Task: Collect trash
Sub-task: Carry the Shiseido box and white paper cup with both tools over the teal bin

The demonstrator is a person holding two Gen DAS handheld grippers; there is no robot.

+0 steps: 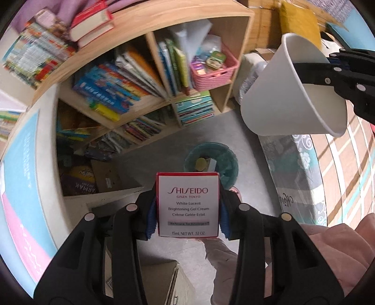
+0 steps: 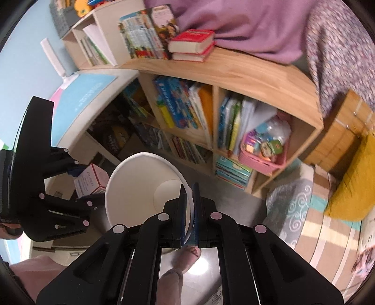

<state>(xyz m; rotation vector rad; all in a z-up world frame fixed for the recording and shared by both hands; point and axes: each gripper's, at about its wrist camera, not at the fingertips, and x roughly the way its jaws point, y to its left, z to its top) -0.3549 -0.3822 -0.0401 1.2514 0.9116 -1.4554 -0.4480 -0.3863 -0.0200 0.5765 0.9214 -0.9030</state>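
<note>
In the left wrist view my left gripper [image 1: 187, 218] is shut on a white, red-edged Shiseido cream box [image 1: 187, 187], its blue pads pressing on both sides. On the floor right beyond the box stands a teal bin [image 1: 228, 164] with some trash in it. At the upper right, my right gripper [image 1: 304, 70] holds a white paper cup [image 1: 281, 98], tilted, by its rim. In the right wrist view the right gripper [image 2: 190, 211] pinches the cup's wall [image 2: 140, 187], one finger inside. At that view's left, the left gripper [image 2: 84, 185] carries the box [image 2: 93, 180].
A wooden bookshelf [image 1: 164, 21] full of books, with a pink basket [image 1: 213, 72], stands behind the bin. A white cabinet [image 1: 44, 131] is at the left and a cardboard box [image 1: 161, 276] below. A patterned mat [image 1: 339, 164] and a yellow cushion [image 2: 351, 185] lie at the right. A person's foot [image 2: 189, 255] is on the floor.
</note>
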